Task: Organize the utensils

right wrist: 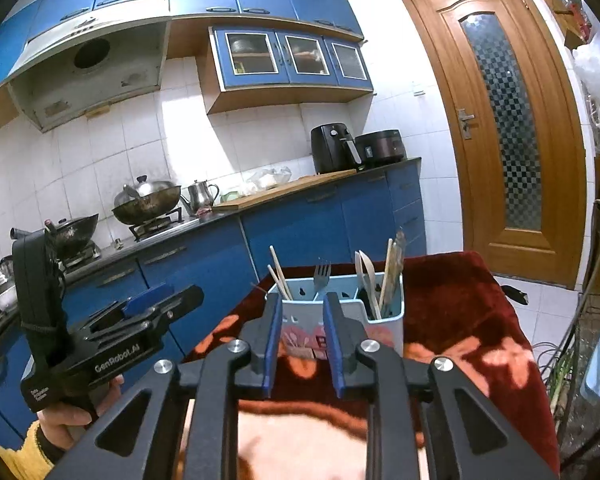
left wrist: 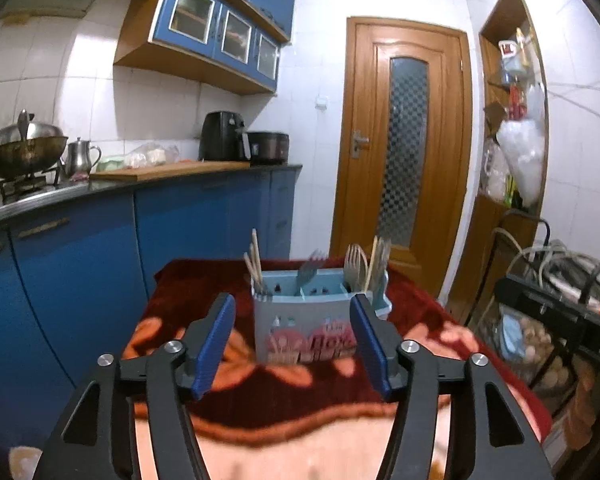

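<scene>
facing a utensil caddy (left wrist: 312, 320) with both claws empty

standing on a red flowered blanket (left wrist: 188, 308) that covers the counter, the pale blue caddy holds chopsticks (left wrist: 254, 264) at its left end, a fork (left wrist: 310, 270) in the middle, and more forks and wooden sticks (left wrist: 366, 266) at its right end, all upright or leaning. the left claw (left wrist: 293, 346) stands wide apart, its blue pads on either side of the caddy in view but short of it, gripping nothing. the right claw (right wrist: 302, 342) is only narrowly parted, with nothing between its pads, and sits in front of the caddy's near face. in the right wrist view a hand (right wrist: 74, 416) in a yellow sleeve holds the left tool off to the left, beside the blue cabinets (right wrist: 300, 232).
</scene>
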Available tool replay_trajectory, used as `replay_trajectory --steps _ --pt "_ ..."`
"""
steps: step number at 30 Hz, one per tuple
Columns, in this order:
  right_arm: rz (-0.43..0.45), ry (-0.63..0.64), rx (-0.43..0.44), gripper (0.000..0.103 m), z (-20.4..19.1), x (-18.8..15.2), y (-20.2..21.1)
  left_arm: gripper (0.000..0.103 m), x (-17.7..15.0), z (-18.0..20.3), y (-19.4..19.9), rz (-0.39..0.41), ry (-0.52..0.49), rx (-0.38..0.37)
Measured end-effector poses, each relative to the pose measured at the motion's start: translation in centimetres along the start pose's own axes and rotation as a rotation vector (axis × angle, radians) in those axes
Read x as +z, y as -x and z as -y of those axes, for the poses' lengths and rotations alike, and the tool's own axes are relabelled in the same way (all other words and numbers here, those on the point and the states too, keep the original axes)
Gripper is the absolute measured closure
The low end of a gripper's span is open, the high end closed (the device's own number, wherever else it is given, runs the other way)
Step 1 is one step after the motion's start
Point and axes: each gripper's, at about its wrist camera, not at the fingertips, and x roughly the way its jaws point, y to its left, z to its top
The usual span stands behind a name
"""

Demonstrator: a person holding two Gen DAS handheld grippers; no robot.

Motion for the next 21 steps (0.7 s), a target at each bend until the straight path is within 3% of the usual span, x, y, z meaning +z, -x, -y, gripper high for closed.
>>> replay_trajectory --steps 5,18,21 --pt "-0.009 -0.030 -0.008 0.069 0.2 -1.5 0.5 0.028 -1.5 -0.7 0.5 -0.058 0.045 0.017" --pt "-0.079 -0.021 -0.058 0.049 0.5 -7.7 -0.8 0.027 -6.8 -1.2 -0.8 -0.091 0.008 0.090" --pt "-0.063 -0.005 -0.075 0.030 0.6 -8.8 -1.2 0.027 -7.8 -1.7 -1.5 -0.067 0.012 0.119"
